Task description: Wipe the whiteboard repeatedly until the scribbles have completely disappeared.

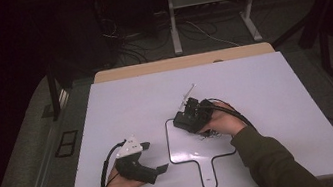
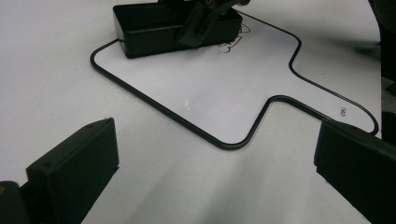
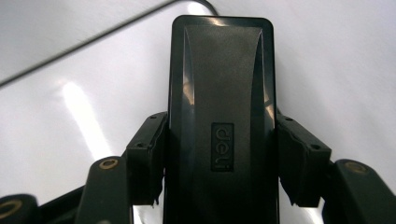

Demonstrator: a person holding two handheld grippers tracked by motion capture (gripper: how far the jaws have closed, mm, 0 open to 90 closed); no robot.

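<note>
high view, left to right: left gripper [image 1: 156,156] near the front left of the white table [image 1: 121,105], jaws spread and released, nothing between them, hovering or resting just left of the paddle-shaped whiteboard [image 1: 189,153]; right gripper [image 1: 186,118] over the upper left part of that board, clenched on the black eraser [image 1: 182,122]; faint dark scribbles [image 1: 210,136] on the board just beside the right hand [image 1: 222,122].

left gripper view: own two jaws wide apart at the lower corners, bare table between; whiteboard [image 2: 210,88] with its thin black rim and handle neck ahead; eraser [image 2: 154,28] seen from the side as a long black block lying flat on the board's far corner, right gripper [image 2: 205,21] bearing on its top; scribbles [image 2: 231,44] visible just past the block; contact not resolved from the high view, plain here.

right gripper view: eraser [image 3: 222,116] lengthwise between both pads, pressed on either flank; embossed "deli" label [image 3: 222,147] on its back, legible nowhere else; glossy board surface beneath, black rim [image 3: 84,46] crossing the upper left.

containers: none among these things.
</note>
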